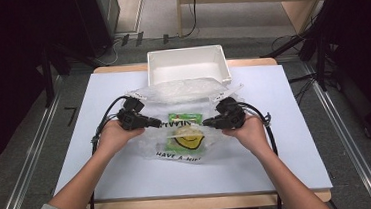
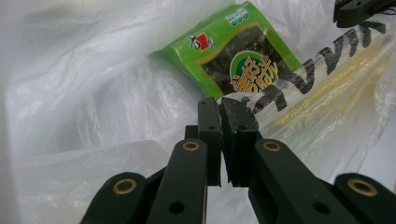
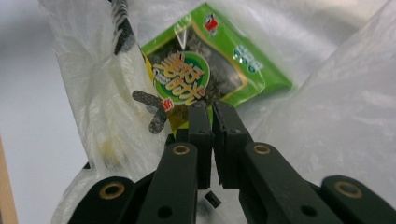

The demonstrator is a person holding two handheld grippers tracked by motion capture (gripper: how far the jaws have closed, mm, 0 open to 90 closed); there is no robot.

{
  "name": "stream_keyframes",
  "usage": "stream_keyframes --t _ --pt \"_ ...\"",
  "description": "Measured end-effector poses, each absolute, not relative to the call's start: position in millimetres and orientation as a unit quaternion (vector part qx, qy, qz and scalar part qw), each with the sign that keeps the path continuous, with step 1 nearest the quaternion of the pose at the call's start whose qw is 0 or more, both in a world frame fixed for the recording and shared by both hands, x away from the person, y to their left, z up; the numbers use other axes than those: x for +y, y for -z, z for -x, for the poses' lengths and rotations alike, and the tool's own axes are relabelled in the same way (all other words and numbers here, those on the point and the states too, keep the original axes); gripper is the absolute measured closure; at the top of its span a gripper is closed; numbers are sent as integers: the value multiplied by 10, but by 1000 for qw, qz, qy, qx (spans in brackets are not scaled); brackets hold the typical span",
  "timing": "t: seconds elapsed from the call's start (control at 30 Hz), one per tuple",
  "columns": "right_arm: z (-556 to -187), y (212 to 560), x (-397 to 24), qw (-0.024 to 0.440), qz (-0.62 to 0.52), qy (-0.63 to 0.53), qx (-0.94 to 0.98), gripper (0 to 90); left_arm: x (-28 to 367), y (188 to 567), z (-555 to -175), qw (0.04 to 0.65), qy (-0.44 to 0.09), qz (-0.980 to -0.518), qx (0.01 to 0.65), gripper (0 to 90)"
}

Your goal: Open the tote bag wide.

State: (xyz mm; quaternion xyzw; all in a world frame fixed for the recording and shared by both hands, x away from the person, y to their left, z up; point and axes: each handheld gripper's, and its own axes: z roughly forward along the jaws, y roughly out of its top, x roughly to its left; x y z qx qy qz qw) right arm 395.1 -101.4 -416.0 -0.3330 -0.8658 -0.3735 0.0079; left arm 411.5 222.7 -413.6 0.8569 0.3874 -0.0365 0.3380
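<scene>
Pinching opposite sides of a clear plastic bag (image 1: 186, 134), a person holds one tool in each hand over a white worktop (image 1: 277, 142). The left tool (image 1: 161, 121) has its jaws clamped shut on the thin film at the bag's left edge; the right tool (image 1: 206, 124) is likewise clamped on the film at the right edge. Gripping both sides this way most likely keeps the bag spread and steady, perhaps so its mouth stays open or its load stays put. A green snack packet (image 2: 236, 53) lies inside the bag, just beyond the tips of the left tool (image 2: 220, 105) and just ahead of the right tool (image 3: 211, 108), between the two. Past both tools, near the bag's far end, sits an empty white bin (image 1: 188, 64).
</scene>
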Motion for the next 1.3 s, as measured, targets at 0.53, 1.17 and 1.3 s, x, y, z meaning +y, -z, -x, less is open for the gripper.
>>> stream_keyframes --t 0.53,1.17,1.3 --pt "-3753 4425 -994 1 339 365 -867 877 2264 4423 -3922 323 50 -855 402 881" --pt "-3502 4604 -1057 -8 349 357 -867 876 2413 4558 -3563 328 41 -852 406 875" --pt "-3437 4631 -1073 -22 347 343 -873 878 2473 4546 -3492 322 37 -852 410 873"
